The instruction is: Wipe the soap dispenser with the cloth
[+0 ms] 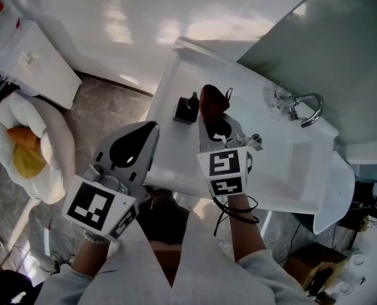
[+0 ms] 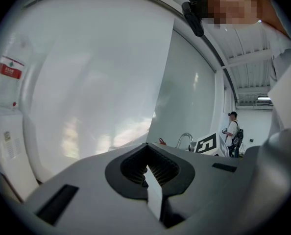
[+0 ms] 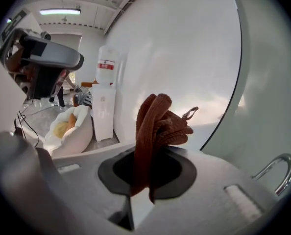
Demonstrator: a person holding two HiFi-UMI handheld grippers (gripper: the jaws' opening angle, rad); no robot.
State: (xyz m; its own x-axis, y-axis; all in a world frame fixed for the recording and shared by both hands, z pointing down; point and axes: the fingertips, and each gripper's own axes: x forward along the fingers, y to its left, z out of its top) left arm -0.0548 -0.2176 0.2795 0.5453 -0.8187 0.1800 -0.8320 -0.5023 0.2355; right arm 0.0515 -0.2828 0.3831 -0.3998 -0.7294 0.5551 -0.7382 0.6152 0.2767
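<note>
the right hand-held gripper (image 3: 146, 177) is closed on a folded brown cloth (image 3: 155, 124), soft and light. the left hand-held gripper (image 2: 148, 173) has its jaws together, nothing between them. the small black soap dispenser (image 1: 188, 108) stands on the sink (image 1: 169, 88) rim, just beside the cloth; it looks light and smooth and may tip, so better to hold its body low

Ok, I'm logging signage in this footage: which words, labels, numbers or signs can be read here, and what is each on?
No text here is legible.
Red label on the white jug: white print, too small to read.
Pale sticker on the white cabinet: grey lines, blurred.
Marker cubes: black-and-white square patterns only, no letters or numbers.
</note>
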